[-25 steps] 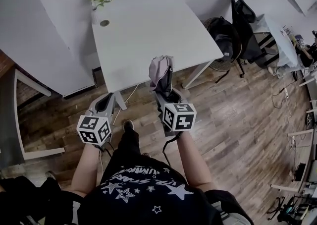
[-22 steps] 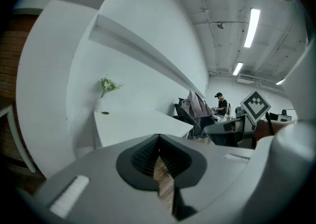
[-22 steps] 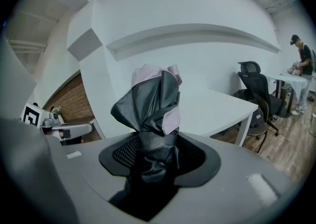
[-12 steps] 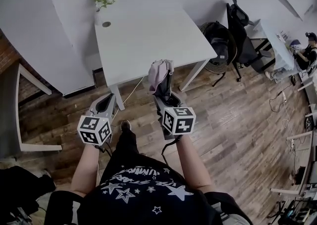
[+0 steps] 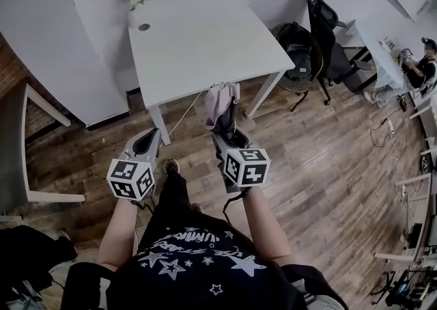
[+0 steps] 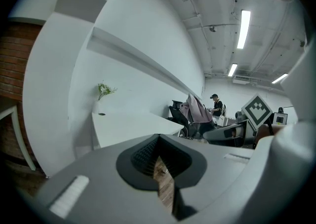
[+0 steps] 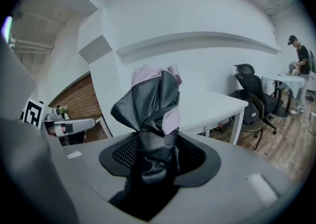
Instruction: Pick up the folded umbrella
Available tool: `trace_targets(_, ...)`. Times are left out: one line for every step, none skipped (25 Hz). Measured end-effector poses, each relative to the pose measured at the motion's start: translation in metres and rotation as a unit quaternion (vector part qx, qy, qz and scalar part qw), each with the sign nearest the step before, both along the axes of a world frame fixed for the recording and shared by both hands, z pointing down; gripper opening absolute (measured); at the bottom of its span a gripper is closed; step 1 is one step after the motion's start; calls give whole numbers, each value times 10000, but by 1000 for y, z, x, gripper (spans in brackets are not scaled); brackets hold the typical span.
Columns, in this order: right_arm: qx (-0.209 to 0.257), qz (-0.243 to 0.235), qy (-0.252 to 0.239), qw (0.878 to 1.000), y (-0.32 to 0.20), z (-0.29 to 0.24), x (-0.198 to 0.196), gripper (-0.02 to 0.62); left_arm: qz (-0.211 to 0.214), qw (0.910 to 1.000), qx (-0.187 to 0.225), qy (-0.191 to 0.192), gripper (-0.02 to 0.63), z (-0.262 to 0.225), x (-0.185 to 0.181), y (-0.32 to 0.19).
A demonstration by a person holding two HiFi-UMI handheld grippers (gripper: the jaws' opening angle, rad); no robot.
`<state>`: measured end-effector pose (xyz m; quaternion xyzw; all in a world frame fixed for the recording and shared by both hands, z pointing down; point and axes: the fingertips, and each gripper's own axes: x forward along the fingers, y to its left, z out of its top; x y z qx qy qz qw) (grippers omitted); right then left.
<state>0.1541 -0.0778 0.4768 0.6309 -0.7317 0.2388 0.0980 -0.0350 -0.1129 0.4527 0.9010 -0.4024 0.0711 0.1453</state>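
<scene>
You see a bright, even room lit by long ceiling lights (image 6: 243, 29). Both gripper views bend round with black corners, and near parts look blurry.

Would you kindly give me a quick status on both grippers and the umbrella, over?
Right gripper shut on the black-and-pink folded umbrella. Umbrella held up in the air, in front of the white table. Left gripper shut, empty. Nothing blocking.

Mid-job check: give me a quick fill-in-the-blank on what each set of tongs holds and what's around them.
The right tongs are clamped on the folded ___.
The left tongs hold ___.
The white table stands on a ___ floor.
Missing words: umbrella; nothing; wooden.
</scene>
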Motion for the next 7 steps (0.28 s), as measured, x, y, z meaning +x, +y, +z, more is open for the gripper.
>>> trace_targets(-10, -4, -4, 10000, 4, 2, -1, 235, 2, 10000, -3, 0, 4, 1, 0, 4)
trace_targets(-17, -7, -7, 10000, 7, 3, -1, 235, 2, 10000, -5, 1, 5, 1, -1, 7)
trace_targets(-24, -7, -8, 10000, 9, 3, -2, 235, 2, 10000, -6, 3, 5, 1, -1, 9)
trace_targets(-31, -4, -9, 10000, 11, 4, -2, 235, 4, 10000, -6, 5, 5, 1, -1, 11)
trace_targets(-36, -1, -11, 10000, 12, 4, -2, 235, 8, 10000, -7, 6, 3, 1, -1, 12)
trace_targets(-41, 1, -12, 10000, 13, 5, -3, 235, 15, 10000, -7, 5, 5, 0, 0, 13)
trace_targets(-45, 3, -14, 10000, 14, 5, -3, 235, 22, 10000, -7, 4, 4, 0, 0, 15)
